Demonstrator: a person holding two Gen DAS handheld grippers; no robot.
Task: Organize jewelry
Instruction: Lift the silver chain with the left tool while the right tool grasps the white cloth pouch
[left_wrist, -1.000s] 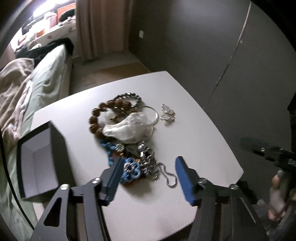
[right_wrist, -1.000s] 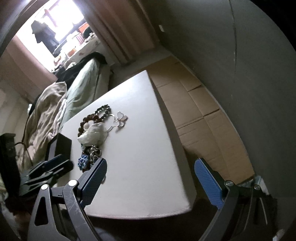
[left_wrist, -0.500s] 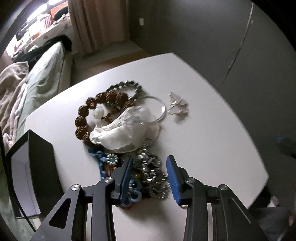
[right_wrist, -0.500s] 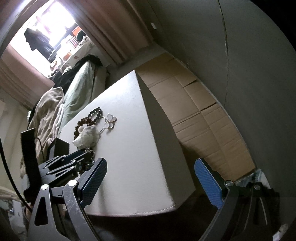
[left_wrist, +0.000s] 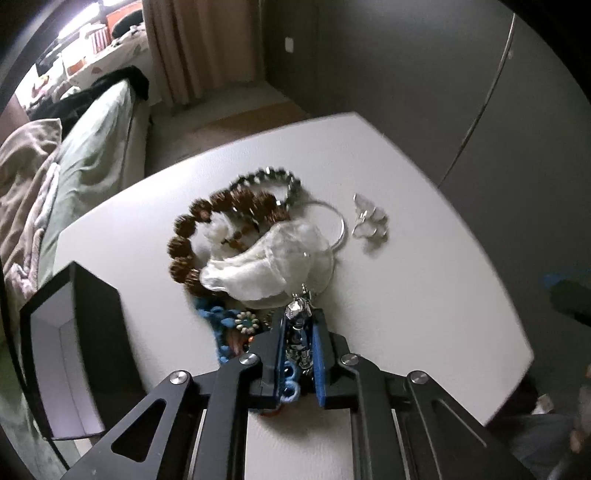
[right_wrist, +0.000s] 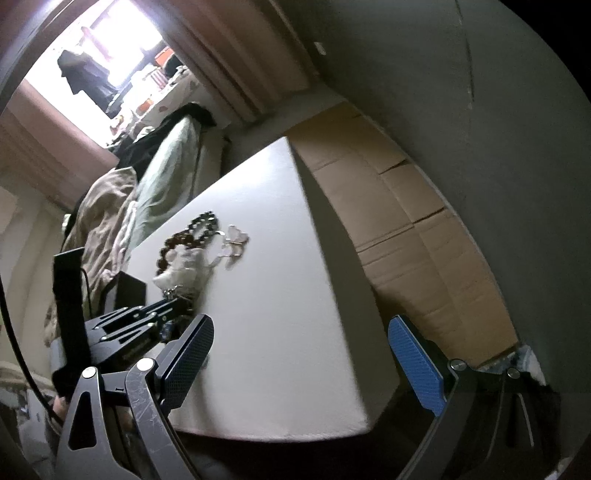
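A heap of jewelry lies on the white table (left_wrist: 424, 295). It holds a brown bead bracelet (left_wrist: 184, 236), a dark bead bracelet (left_wrist: 273, 173), a white sheer pouch (left_wrist: 266, 262), a silver bangle (left_wrist: 338, 221), blue crochet flowers (left_wrist: 225, 321) and a silver chain piece (left_wrist: 299, 332). Clear butterfly clips (left_wrist: 371, 219) lie apart to the right. My left gripper (left_wrist: 299, 321) is shut on the silver chain piece at the heap's near end. My right gripper (right_wrist: 299, 354) is open and empty, off the table's near right edge. The heap also shows in the right wrist view (right_wrist: 192, 254).
An open black box with a white inside (left_wrist: 70, 354) stands at the table's left edge, next to the left gripper. A bed with blankets (left_wrist: 74, 158) lies beyond on the left. Flattened cardboard (right_wrist: 399, 221) lies on the floor right of the table.
My left gripper moved forward over the near end of the heap and closed from wide open onto the silver chain piece. My right gripper stayed open and drifted slightly.
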